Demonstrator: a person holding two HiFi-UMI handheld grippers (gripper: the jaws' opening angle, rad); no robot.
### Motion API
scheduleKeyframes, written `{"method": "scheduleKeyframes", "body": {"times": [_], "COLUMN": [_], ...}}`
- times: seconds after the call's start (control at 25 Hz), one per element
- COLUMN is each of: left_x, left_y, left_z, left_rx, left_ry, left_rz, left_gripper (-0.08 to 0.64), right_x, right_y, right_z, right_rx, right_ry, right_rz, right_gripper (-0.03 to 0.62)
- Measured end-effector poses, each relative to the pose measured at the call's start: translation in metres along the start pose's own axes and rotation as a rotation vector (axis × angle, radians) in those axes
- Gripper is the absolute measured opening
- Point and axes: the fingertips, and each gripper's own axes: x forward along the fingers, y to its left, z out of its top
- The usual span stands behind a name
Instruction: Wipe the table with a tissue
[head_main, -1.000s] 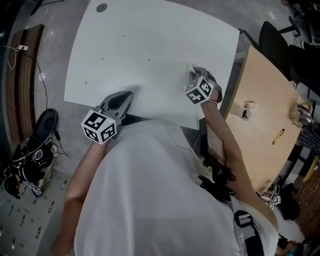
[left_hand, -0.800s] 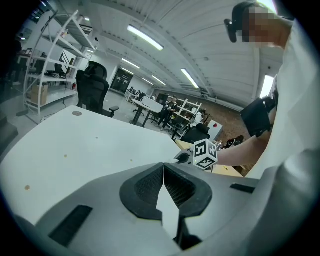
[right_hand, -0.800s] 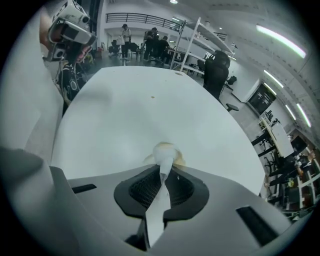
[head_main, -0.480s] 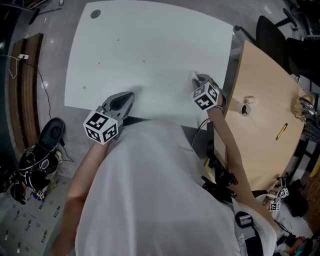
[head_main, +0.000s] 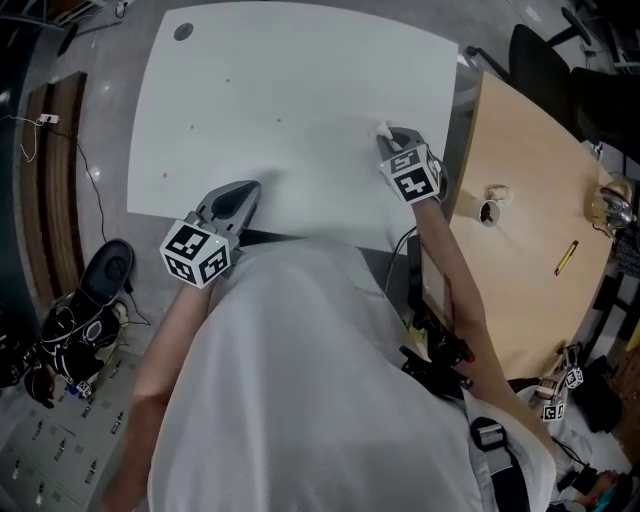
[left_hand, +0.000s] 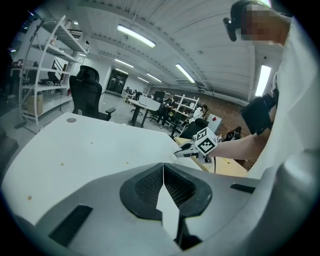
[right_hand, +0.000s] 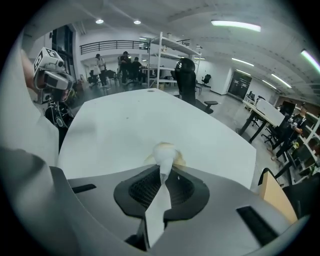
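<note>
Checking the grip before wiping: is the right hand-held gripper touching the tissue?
Touching. The right gripper view shows the right hand-held gripper shut on the tissue, whose wad bulges past the tips.

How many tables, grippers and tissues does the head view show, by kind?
Tables: 2 (white table, wooden table)
Grippers: 2 (left gripper, right gripper)
Tissues: 1 (tissue, pinched in the right gripper)
Total: 5

right gripper (right_hand: 161, 172) clamping tissue (right_hand: 164, 154), white table (right_hand: 125, 125)
</note>
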Motion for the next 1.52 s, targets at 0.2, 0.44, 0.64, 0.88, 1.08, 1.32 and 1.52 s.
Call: {"method": "scheduleKeyframes", "body": {"times": [0.2, 0.44, 0.64, 0.88, 1.08, 1.32, 1.52], "left_x": [-0.007, -0.011, -0.019, -0.037, -0.053, -0.072, -0.081], "left_y": [0.005, 0.012, 0.022, 0.037, 0.046, 0.06, 0.067], "left_z": [-0.002, -0.006, -0.003, -0.011, -0.013, -0.013, -0.024], "left_rx": [-0.015, -0.015, -0.021, -0.039, -0.034, -0.042, -0.068], "left_ry": [-0.01, -0.019, -0.053, -0.066, -0.086, -0.108, -0.11], "left_rz": [0.034, 0.041, 0.032, 0.026, 0.013, 0.023, 0.035], "left_gripper": [0.009, 0.009, 0.009, 0.009, 0.009, 0.009, 0.009], "right_x": [0.003, 0.01, 0.019, 0.026, 0.035, 0.05, 0.065], "right_y": [0.015, 0.052, 0.072, 0.096, 0.112, 0.118, 0.102], "right_z": [0.01, 0.028, 0.044, 0.06, 0.069, 0.079, 0.093], "right_rx": [-0.031, -0.113, -0.15, -0.09, -0.023, -0.036, -0.151], "right_ry": [-0.012, -0.014, -0.004, -0.015, -0.022, -0.007, 0.002], "right_rz": [0.032, 0.12, 0.151, 0.167, 0.174, 0.153, 0.067], "right_gripper": [0.034, 0.034, 0.034, 0.034, 0.034, 0.034, 0.033]}}
